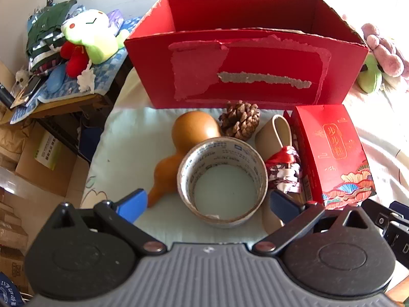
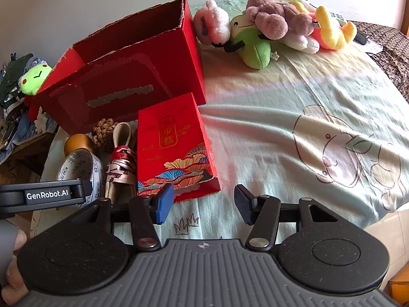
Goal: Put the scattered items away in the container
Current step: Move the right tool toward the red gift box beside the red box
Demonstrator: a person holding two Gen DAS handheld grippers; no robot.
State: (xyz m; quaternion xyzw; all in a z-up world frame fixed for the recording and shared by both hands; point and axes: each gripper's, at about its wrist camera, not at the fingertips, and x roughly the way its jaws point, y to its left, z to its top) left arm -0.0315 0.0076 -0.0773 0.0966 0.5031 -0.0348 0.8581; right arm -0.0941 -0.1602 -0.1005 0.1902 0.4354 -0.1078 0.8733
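The red cardboard container (image 1: 245, 76) stands open-topped at the back of the bed. In front of it lie a brown gourd (image 1: 191, 130), a pinecone (image 1: 240, 120), a tape roll (image 1: 222, 179), a beige item wrapped in red-and-white patterned cloth (image 1: 281, 166) and a small red gift box (image 1: 332, 153). My left gripper (image 1: 208, 203) is open wide, and the tape roll sits between its blue pads (image 1: 133, 204) without touching them. My right gripper (image 2: 204, 203) is open and empty just in front of the small red gift box (image 2: 173, 145), beside the container (image 2: 133, 76).
Plush toys (image 2: 268, 25) are piled at the back right of the pale green sheet (image 2: 294, 128). A side table (image 1: 64, 102) to the left holds a green plush (image 1: 89, 35) and clothes. Cardboard boxes (image 1: 38, 158) sit on the floor. The bed edge runs close on the left.
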